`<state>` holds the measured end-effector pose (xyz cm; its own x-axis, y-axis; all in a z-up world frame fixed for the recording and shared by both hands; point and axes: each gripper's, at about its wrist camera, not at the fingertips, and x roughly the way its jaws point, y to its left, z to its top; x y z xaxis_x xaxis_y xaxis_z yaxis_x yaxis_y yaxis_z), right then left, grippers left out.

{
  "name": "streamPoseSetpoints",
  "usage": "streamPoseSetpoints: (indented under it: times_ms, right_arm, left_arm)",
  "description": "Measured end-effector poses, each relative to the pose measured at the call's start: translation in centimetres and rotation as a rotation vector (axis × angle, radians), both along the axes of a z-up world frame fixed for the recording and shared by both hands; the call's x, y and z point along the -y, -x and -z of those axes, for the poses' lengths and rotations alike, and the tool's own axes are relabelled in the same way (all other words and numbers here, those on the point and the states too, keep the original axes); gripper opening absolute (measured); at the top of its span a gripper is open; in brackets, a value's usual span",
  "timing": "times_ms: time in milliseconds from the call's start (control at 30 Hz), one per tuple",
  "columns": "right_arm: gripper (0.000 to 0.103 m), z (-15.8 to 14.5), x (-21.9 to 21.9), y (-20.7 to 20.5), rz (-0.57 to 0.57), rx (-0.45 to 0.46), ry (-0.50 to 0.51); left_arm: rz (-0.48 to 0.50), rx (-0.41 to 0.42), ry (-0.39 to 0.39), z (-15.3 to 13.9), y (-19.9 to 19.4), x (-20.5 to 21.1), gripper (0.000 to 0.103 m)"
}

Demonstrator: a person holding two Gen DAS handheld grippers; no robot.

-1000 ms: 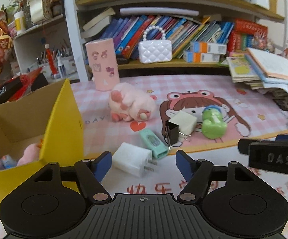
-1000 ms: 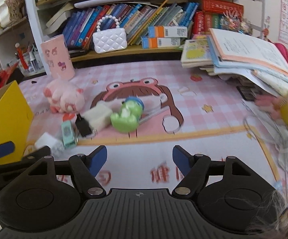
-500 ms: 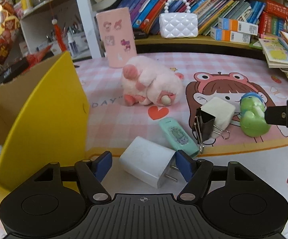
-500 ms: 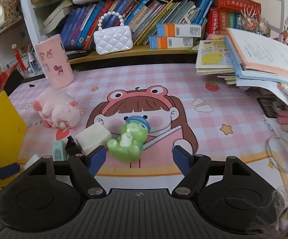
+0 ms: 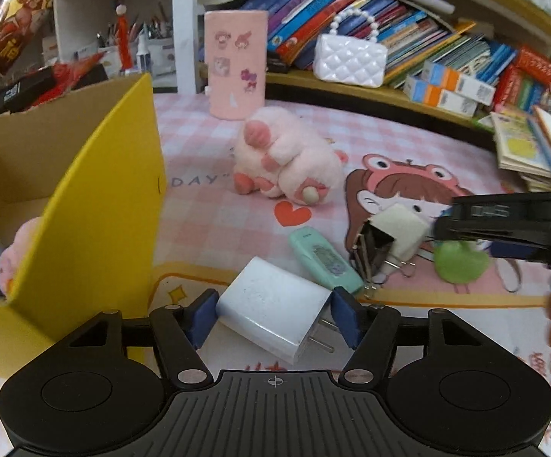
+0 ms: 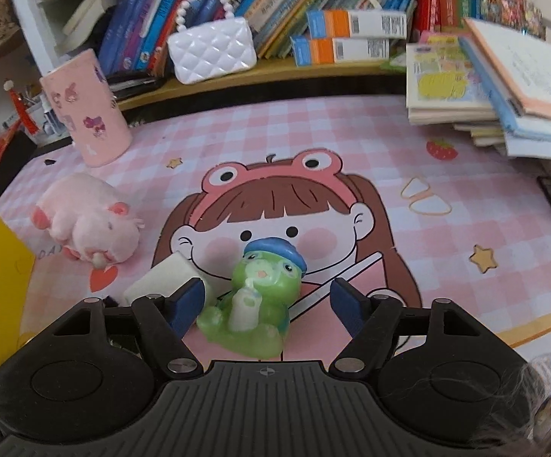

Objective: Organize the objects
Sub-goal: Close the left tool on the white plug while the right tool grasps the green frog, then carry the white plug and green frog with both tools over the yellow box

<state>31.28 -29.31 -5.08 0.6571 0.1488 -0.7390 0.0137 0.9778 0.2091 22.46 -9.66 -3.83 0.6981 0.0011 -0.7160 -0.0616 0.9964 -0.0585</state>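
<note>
A white charger plug [image 5: 271, 310] lies on the mat between the blue pads of my left gripper [image 5: 274, 316]. Its jaws are closing and stand close against the plug's sides. A green frog figure [image 6: 256, 301] with a blue cap sits between the fingers of my right gripper [image 6: 267, 304]. Those jaws are closing too, with a gap still showing on the frog's right. In the left wrist view the right gripper [image 5: 511, 224] hangs over the frog [image 5: 462, 266]. Near it lie a mint flat case [image 5: 326, 262], a black binder clip [image 5: 374, 247] and a white block [image 5: 404, 228].
An open yellow cardboard box [image 5: 85, 209] with toys inside stands at the left. A pink plush [image 5: 286, 167] lies mid-mat, with a pink cylinder holder [image 5: 237, 64] behind it. A white purse [image 6: 212, 49] sits on the bookshelf. A stack of books [image 6: 496, 87] fills the right.
The left gripper came forward and down until the charger lay between its fingers, and its jaws narrowed. The right gripper travelled left and forward to the frog, and its jaws narrowed around it.
</note>
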Motion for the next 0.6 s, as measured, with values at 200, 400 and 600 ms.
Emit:
streamPoseSetpoints:
  times_ms: [200,400,600]
  right_arm:
    - [0.035,0.0,0.3,0.0,-0.025,-0.016,-0.059]
    - [0.034,-1.8,1.1,3.1,0.013,0.030,-0.073]
    - [0.034,-3.1,0.8,7.7,0.034,0.022,-0.090]
  left_arm:
    - [0.017,0.013,0.033,-0.9,2.0,-0.1,0.064]
    - [0.041,0.021,0.061,-1.4,4.0,-0.5,0.064]
    - [0.066,0.046,0.088,-2.1,6.5,-1.1,0.064]
